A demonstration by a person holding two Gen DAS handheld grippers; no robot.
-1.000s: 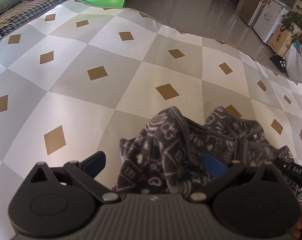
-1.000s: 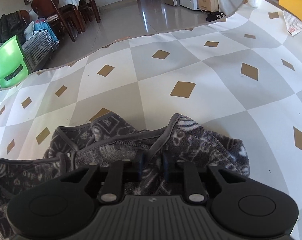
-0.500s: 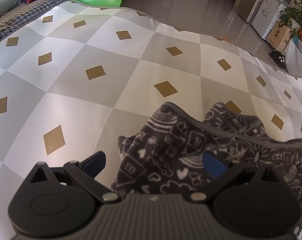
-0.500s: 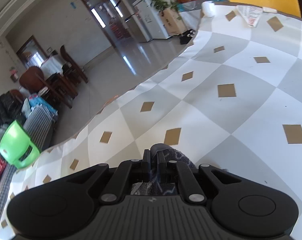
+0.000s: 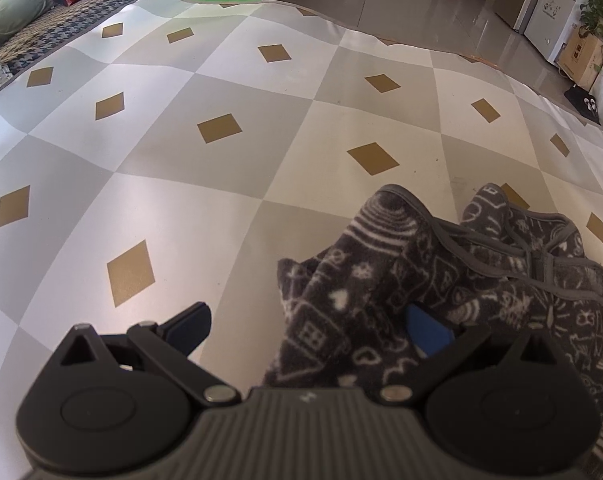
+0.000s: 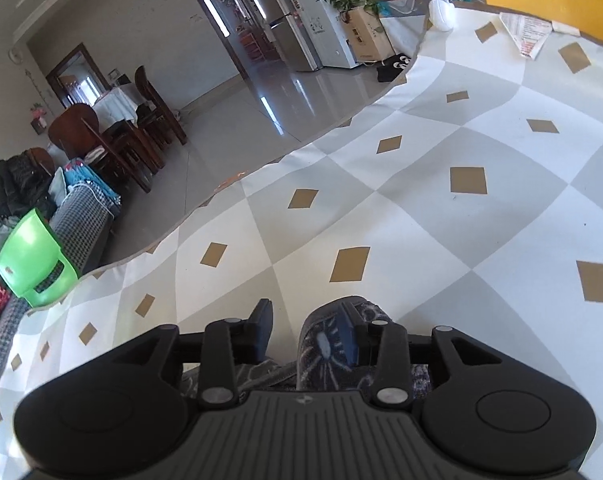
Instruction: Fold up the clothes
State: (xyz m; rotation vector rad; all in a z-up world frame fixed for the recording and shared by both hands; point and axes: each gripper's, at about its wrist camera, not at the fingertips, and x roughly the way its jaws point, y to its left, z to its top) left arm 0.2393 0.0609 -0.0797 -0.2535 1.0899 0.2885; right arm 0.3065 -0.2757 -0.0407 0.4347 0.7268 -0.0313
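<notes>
- Checked tablecloth [image 5: 221,208] carries dark patterned fleece garment [image 5: 441,280], bunched at near edge.
- Left gripper [image 5: 321,328] spread wide, nothing clamped.
- Right gripper [image 6: 305,332] jaws opening; fleece fold draped against one pad, unpinched.
- Step: releasing fold. Next likely needs fresh edge grasp.

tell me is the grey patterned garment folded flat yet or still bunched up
Still bunched up. The garment lies in a rumpled heap on the checked cloth, with raised folds and its trimmed edges twisting across one another rather than lying in flat, squared layers.
</notes>
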